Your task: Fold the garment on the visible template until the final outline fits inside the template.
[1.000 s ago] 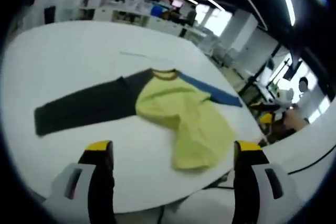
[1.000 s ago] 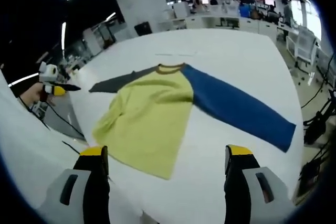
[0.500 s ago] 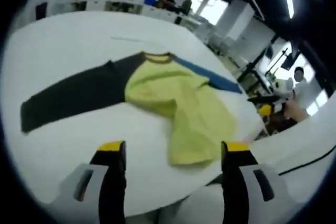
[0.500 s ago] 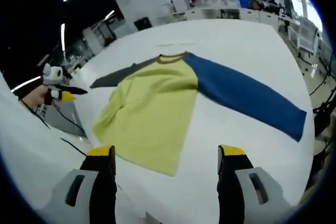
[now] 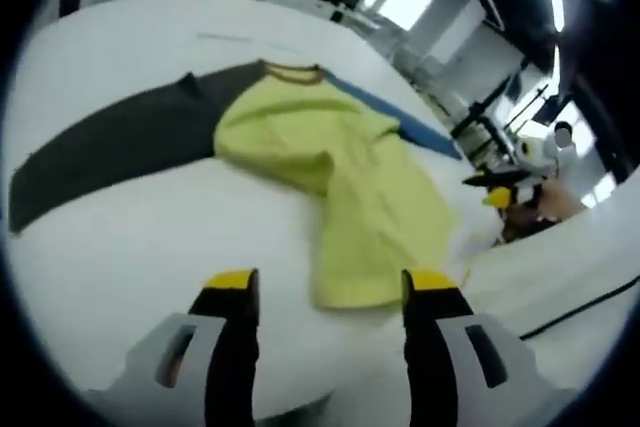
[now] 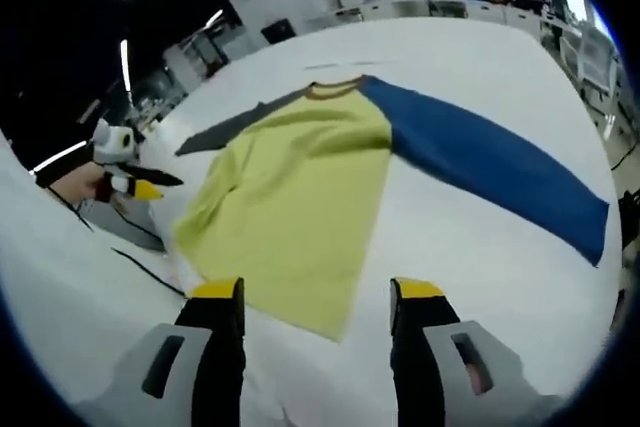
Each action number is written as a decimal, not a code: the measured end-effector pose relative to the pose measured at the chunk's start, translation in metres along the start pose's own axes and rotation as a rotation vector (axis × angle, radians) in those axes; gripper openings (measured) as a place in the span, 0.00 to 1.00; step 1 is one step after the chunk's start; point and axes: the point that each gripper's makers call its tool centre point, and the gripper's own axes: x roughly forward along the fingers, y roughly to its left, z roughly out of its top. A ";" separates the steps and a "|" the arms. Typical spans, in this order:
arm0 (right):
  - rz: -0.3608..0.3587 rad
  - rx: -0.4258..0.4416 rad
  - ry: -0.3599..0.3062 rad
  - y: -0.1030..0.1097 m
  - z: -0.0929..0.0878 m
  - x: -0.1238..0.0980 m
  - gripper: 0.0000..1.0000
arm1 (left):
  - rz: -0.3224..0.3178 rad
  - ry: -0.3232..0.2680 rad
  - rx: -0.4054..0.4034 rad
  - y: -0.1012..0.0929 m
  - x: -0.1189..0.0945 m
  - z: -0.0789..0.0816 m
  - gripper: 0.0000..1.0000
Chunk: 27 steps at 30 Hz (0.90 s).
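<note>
While both tools hovered short of the cloth, nothing had been gripped, and the step in hand looked like the approach to the hem.

Left gripper [image 5: 322, 297]: released, jaws apart at the bottom of the left gripper view, the hem corner just above the gap between them.
Right gripper [image 6: 318, 302]: released too, jaws spread at the bottom of the right gripper view, with the hem's lowest corner lying between the yellow tips.
Garment [image 6: 300, 197]: a yellow shirt lay across the middle of the white table [image 6: 470, 237], its dark grey sleeve [image 5: 110, 147] running to the left of the left gripper view and its blue sleeve [image 6: 490, 167] to the right of the right gripper view.
Body cloth: rumpled in a ridge near the centre of the left gripper view, so it probably wanted smoothing.
Template: I could not make out its outline on the table.
Doing it well: each tool would best pinch one hem corner, both layers together, lift low and carry evenly toward the collar [image 6: 335, 89].
</note>
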 end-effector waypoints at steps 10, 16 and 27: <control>0.017 0.022 0.022 -0.007 -0.005 0.018 0.49 | -0.041 0.005 0.002 0.005 0.022 -0.003 0.44; 0.035 0.029 0.030 -0.011 -0.004 0.027 0.48 | -0.066 0.010 0.002 0.006 0.031 0.000 0.40; 0.055 0.028 0.067 -0.017 -0.011 0.036 0.42 | -0.103 0.036 0.012 0.004 0.042 0.003 0.28</control>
